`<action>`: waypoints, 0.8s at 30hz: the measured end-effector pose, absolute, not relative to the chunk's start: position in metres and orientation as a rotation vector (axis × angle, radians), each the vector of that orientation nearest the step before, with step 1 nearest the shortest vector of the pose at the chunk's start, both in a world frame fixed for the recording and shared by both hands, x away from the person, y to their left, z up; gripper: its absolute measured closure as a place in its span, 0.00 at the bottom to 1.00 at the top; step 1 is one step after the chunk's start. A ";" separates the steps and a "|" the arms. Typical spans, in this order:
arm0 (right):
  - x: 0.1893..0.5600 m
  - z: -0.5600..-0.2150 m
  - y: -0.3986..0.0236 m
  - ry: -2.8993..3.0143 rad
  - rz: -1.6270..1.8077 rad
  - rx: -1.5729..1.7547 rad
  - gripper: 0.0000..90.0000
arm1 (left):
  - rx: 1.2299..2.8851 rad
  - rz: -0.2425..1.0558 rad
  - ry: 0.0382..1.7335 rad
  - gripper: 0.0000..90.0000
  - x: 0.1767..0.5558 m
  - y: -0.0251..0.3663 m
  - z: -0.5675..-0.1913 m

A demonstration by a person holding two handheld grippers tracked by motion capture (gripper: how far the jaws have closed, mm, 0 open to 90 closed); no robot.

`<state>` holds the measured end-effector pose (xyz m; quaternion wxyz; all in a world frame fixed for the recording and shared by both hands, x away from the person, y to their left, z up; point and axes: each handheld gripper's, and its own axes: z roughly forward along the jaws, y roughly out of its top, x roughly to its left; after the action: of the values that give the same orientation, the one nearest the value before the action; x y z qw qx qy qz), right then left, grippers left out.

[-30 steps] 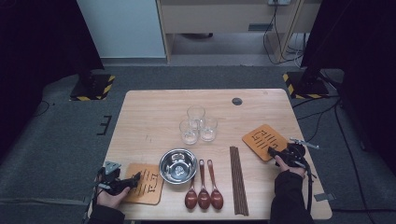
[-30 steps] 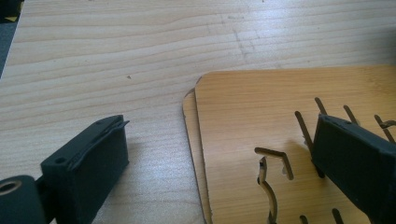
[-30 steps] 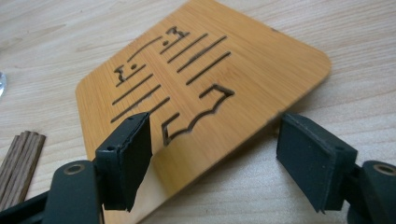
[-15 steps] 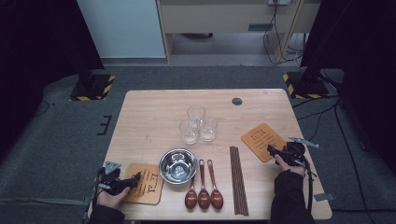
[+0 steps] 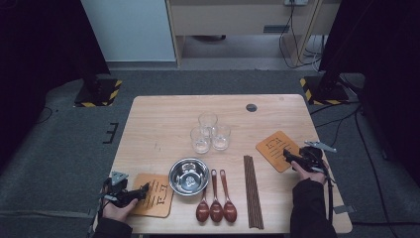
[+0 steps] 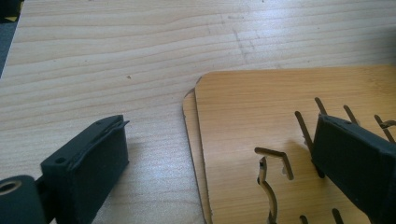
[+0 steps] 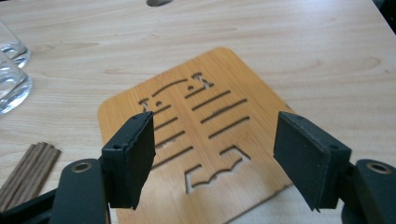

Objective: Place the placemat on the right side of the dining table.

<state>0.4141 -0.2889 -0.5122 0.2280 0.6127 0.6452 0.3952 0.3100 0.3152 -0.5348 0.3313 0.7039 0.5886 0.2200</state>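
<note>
A carved wooden coaster [image 5: 273,147] [image 7: 219,93] lies at the table's right. My right gripper [image 5: 289,156] [image 7: 215,128] hovers open over its near corner; its jaws have just been closing a little, with nothing pinched between them. At the front left lies a stack of two like coasters [image 5: 158,196] [image 6: 252,102]. My left gripper [image 5: 141,190] [image 6: 224,128] stands open across the stack's left edge. One jaw is over bare wood and the other over the top coaster.
A steel bowl [image 5: 188,176] sits at front centre, with three brown spoons [image 5: 216,201] and a bundle of dark chopsticks [image 5: 252,191] [image 7: 28,168] to its right. Three glasses [image 5: 210,131] [image 7: 11,84] stand mid-table. The wooden table [image 5: 158,124] has a dark hole [image 5: 251,107] at the back.
The right gripper has edged slightly further over the coaster's corner. The left hand and its gripper have kept still.
</note>
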 end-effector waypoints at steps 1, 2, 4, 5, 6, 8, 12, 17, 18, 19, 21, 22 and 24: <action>0.415 -0.511 -0.288 1.770 1.101 1.673 0.33 | 1.840 0.575 1.538 0.03 0.310 0.315 -0.535; 0.415 -0.511 -0.289 1.765 1.109 1.666 0.34 | 1.840 0.575 1.538 0.03 0.310 0.315 -0.535; 0.416 -0.509 -0.291 1.780 1.092 1.665 0.33 | 1.840 0.575 1.538 0.03 0.310 0.315 -0.535; 0.417 -0.507 -0.291 1.789 1.084 1.653 0.33 | 1.840 0.575 1.538 0.03 0.310 0.315 -0.535; 0.419 -0.505 -0.292 1.800 1.083 1.630 0.35 | 1.840 0.575 1.538 0.03 0.310 0.315 -0.535; 0.420 -0.502 -0.294 1.813 1.091 1.603 0.36 | 1.840 0.575 1.538 0.03 0.310 0.315 -0.535; 0.422 -0.504 -0.298 1.815 1.116 1.589 0.35 | 1.839 0.575 1.538 0.03 0.310 0.315 -0.535; 0.423 -0.505 -0.302 1.803 1.144 1.576 0.33 | 1.840 0.575 1.538 0.03 0.310 0.315 -0.535; 0.425 -0.503 -0.302 1.835 1.125 1.572 0.33 | 1.840 0.575 1.538 0.03 0.310 0.315 -0.535; 0.425 -0.502 -0.303 1.859 1.106 1.562 0.33 | 1.840 0.575 1.538 0.03 0.310 0.315 -0.535; 0.427 -0.500 -0.302 1.890 1.084 1.540 0.34 | 1.839 0.575 1.538 0.03 0.310 0.315 -0.535; 0.427 -0.499 -0.302 1.901 1.083 1.522 0.34 | 1.840 0.575 1.538 0.03 0.310 0.315 -0.535; 0.428 -0.497 -0.302 1.899 1.094 1.505 0.37 | 1.840 0.575 1.538 0.03 0.310 0.315 -0.535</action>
<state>0.4277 -0.3020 -0.4970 0.2391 0.5495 0.6937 0.3996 0.3100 0.3152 -0.5349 0.3313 0.7038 0.5886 0.2201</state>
